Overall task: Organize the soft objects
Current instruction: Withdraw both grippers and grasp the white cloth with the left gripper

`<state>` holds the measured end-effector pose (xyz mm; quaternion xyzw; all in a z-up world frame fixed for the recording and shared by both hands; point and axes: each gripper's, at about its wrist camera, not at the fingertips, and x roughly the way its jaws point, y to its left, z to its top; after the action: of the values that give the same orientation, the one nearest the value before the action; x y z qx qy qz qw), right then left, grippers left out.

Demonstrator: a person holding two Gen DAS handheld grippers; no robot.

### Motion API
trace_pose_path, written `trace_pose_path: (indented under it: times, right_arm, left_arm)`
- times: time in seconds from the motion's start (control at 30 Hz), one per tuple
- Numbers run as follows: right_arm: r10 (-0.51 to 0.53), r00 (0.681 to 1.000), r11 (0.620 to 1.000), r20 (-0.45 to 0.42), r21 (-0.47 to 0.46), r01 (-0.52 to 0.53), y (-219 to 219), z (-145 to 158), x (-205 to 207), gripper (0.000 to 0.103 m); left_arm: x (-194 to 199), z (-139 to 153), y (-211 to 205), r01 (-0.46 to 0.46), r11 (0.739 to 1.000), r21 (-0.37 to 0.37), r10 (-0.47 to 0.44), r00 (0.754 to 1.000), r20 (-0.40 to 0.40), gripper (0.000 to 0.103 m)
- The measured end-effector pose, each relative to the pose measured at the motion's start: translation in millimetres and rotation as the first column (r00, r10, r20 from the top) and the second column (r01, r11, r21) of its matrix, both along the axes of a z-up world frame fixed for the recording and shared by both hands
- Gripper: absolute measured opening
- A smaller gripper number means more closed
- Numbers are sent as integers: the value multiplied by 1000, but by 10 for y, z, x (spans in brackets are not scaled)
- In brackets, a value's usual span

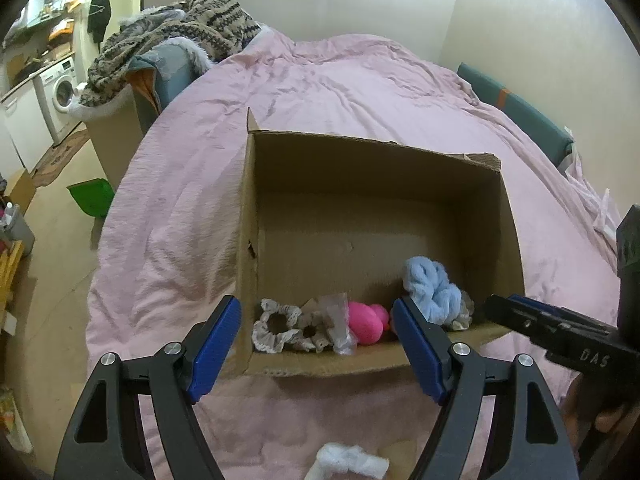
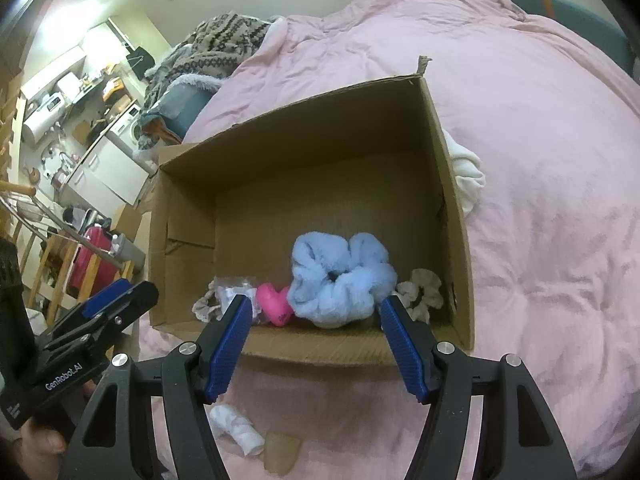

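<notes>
An open cardboard box [image 1: 372, 168] [image 2: 304, 128] sits on the pink bed. Along its near wall lie a light blue fluffy scrunchie [image 1: 434, 290] [image 2: 340, 278], a pink heart-shaped squishy [image 1: 366, 320] [image 2: 274, 305], beige lace scrunchies [image 1: 280, 326] [image 2: 422, 292] and a clear plastic wrapper [image 1: 340, 320] [image 2: 234, 290]. My left gripper [image 1: 316, 346] is open and empty at the box's near left corner. My right gripper [image 2: 316, 344] is open and empty at the near wall, in front of the blue scrunchie. A white rolled soft piece [image 1: 352, 462] [image 2: 238, 430] and a beige piece [image 2: 282, 452] lie on the bed in front of the box.
The pink duvet [image 1: 320, 80] covers the bed. A white cloth [image 2: 466, 176] lies outside the box's right wall. Patterned knitwear [image 1: 176, 36] is heaped at the bed's far left. The floor, a green bin [image 1: 92, 198] and a washing machine [image 1: 60, 88] are to the left.
</notes>
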<state>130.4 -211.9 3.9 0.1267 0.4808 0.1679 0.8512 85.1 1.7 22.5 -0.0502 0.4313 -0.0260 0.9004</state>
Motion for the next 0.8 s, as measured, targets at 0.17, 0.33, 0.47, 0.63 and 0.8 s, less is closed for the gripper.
trace_pose_path:
  times: [0.17,0.33,0.47,0.63,0.8]
  right_arm:
    - [-1,1000,1000,0,7,1,-41,47,-125,71]
    - [4,1000,1000,-3,10,-4,-75,69,-263,71]
    - [4,1000,1000,-22,16,-4,-73,39,-338,71]
    - [4,999,1000,-48,15,-4,-65,-11,-450,71]
    - [-8,996,999,-90,41,12,-66,-95,-522,71]
  left_arm:
    - [-155,-11,18,-6,1000,3,6,1000,-16,76]
    - [-301,-7,40,-10,1000,17,11,1000,-25,76]
    - [-415,-12,94,-23,1000,16,23,999,-37,76]
    - [-564,-64,207,-56,998,20,57,996,-72,76]
    - [-589,-210,296,-83,996,-28,78,985,-156,76]
